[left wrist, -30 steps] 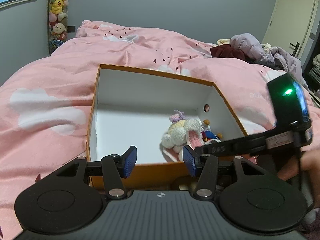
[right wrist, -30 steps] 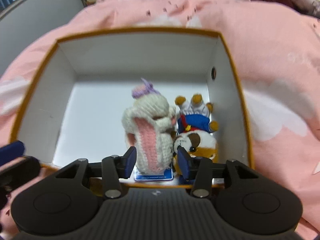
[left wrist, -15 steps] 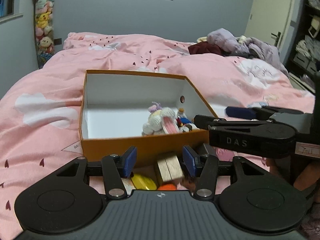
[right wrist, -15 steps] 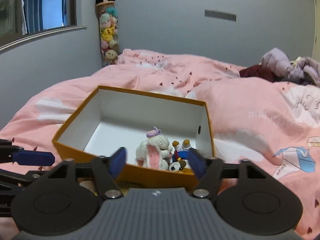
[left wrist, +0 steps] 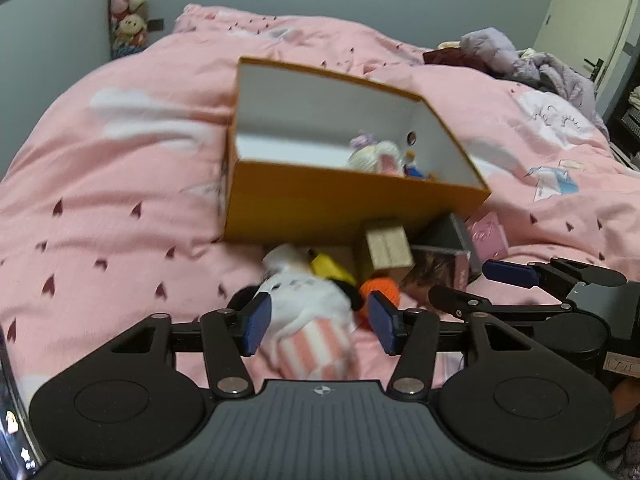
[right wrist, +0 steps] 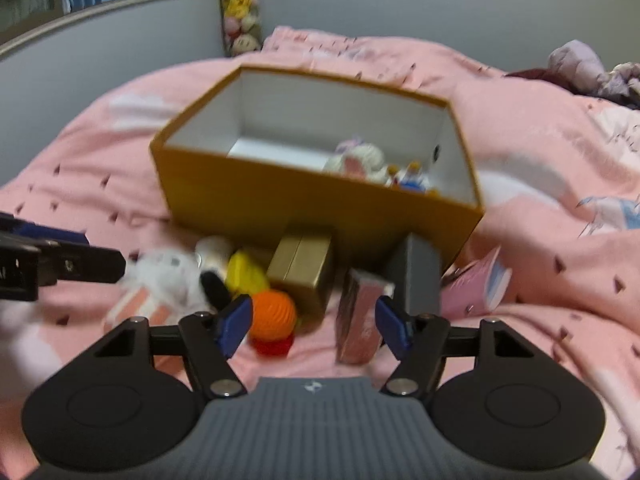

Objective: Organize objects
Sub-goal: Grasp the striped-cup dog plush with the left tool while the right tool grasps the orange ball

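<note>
Nearest in the left wrist view, the left gripper point(left wrist: 318, 330) has its jaws spread, having just opened a little wider, with a white plush toy in a pink-striped garment point(left wrist: 310, 320) lying on the pink duvet point(left wrist: 120, 208) between the blue pads; the blur hides whether a pad brushes it, and nothing is clamped. In the right wrist view the right gripper point(right wrist: 314, 326) also stands wide, its jaws having just narrowed slightly, framing an orange ball point(right wrist: 274, 312) on a red base towards the left pad and an upright pink carton point(right wrist: 360, 320) close by the right pad, neither gripped. Just beyond lie a yellow toy point(right wrist: 244, 274), a black-and-white plush point(right wrist: 212, 264), a gold box point(right wrist: 304, 266) and a dark grey box point(right wrist: 416, 274), crowded against the near wall of the open orange cardboard box point(right wrist: 280, 208). A pink booklet point(right wrist: 478, 282) lies off that box's right corner. Inside the orange box, at its right end, sit a cream crocheted bunny point(right wrist: 360, 160) and a small figure in blue point(right wrist: 412, 178). Farther back a heap of lilac clothing point(left wrist: 532, 64) rests on the bed, and a column of stuffed toys point(right wrist: 242, 8) stands against the grey wall
</note>
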Available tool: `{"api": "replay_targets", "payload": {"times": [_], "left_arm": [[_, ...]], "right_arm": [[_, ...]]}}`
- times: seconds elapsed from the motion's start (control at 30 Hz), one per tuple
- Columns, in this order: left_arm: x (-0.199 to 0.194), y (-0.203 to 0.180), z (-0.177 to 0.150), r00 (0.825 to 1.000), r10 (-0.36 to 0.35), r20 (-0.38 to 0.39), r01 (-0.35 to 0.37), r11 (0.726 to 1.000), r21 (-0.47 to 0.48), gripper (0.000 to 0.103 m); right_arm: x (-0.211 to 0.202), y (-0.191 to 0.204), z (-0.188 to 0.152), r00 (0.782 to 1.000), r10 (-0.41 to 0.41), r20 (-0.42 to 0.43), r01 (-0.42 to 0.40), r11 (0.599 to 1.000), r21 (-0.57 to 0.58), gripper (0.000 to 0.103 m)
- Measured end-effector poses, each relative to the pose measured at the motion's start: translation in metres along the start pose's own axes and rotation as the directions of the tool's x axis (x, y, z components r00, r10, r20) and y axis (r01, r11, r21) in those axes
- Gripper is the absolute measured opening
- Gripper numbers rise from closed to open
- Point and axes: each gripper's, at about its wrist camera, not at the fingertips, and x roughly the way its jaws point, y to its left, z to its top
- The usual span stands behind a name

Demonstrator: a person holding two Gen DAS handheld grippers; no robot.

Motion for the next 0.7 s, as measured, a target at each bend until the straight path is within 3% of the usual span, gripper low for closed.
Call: {"api": "replay_targets", "payload": {"times": [0.2, 0.4, 0.6, 0.7], "left_arm": [[0.016, 0.002, -0.012, 0.994, -0.052, -0.093, 0.049, 0.998, -0.039, 0.065], [0.035, 0.008, -0.005, 0.991, 0.003, -0.134, -0.027, 0.984, -0.179, 0.065], [0.053, 0.0, 0.001, 0.985, 0.047, -0.167, -0.067, 0.991, -0.113, 0.067], [0.062, 0.004, 0.0, 0.981, 0.065, -0.18, -0.089, 0.988, -0.124, 0.069]], "right_arm": [[0.008, 0.011, -0.003, 0.999, -0.01, -0.043, 0.009, 0.999, -0.037, 0.069], [0.013, 0.015, -0.007, 0.998, 0.002, -0.068, -0.006, 0.998, -0.067, 0.067], [0.019, 0.02, -0.007, 0.996, 0.035, -0.086, -0.043, 0.995, -0.093, 0.061], [0.024, 0.024, -0.007, 0.995, 0.04, -0.094, -0.051, 0.992, -0.117, 0.058]]}}
